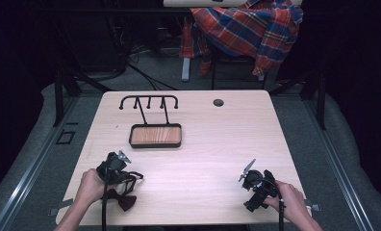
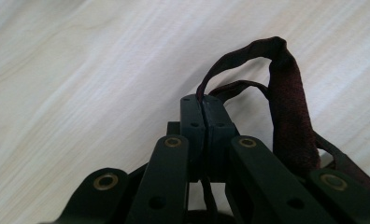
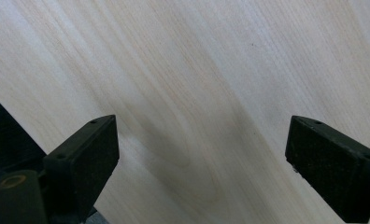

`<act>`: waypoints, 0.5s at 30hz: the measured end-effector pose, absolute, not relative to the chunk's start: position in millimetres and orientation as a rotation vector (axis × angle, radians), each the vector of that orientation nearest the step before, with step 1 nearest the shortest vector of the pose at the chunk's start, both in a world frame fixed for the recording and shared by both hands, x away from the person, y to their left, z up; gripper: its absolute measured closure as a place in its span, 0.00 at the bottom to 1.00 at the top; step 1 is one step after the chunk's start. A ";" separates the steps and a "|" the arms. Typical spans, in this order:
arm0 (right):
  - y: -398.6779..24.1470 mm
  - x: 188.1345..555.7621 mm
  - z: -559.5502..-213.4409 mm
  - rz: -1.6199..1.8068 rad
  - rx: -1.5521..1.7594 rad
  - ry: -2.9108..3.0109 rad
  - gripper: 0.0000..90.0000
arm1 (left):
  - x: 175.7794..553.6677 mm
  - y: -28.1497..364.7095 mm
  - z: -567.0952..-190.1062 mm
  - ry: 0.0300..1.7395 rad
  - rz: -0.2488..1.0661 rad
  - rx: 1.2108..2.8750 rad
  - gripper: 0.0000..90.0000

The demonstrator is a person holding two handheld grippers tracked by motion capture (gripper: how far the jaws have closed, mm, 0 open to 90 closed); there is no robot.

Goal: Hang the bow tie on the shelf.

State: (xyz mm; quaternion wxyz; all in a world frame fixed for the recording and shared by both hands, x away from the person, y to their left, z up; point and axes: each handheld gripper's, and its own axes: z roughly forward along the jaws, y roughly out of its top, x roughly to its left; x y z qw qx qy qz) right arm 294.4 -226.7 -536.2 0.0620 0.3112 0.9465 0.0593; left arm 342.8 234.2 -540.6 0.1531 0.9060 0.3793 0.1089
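Observation:
A dark red bow tie (image 1: 121, 198) lies near the table's front left edge, its thin strap (image 2: 286, 107) looping up off the light wooden tabletop (image 1: 203, 144). My left gripper (image 1: 126, 178) is shut on this strap; in the left gripper view the two black jaws meet at the tip (image 2: 204, 100) with the band pinched between them. My right gripper (image 1: 251, 185) is at the front right of the table. In the right gripper view its jaws (image 3: 199, 140) stand wide open over bare wood with nothing between them.
A black rack with a row of hooks (image 1: 148, 100) rises from a wooden tray base (image 1: 156, 135) at the back left of the table. A cable hole (image 1: 218, 102) sits near the far edge. Beyond the table a plaid shirt (image 1: 248, 26) hangs over a chair.

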 end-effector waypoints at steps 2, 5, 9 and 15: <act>-224.7 295.5 -538.1 0.175 0.943 2.876 0.10 | 345.2 238.2 -539.7 1.122 0.332 2.586 0.98; -224.5 296.0 -540.7 0.157 0.942 2.887 0.11 | 350.7 245.8 -539.7 1.219 0.374 2.560 0.98; -226.3 293.0 -537.3 0.161 0.933 2.872 0.11 | 350.3 254.2 -541.0 1.281 0.354 2.554 0.98; -224.1 295.9 -539.5 0.157 0.927 2.892 0.11 | 351.4 257.3 -545.1 1.283 0.278 2.556 0.84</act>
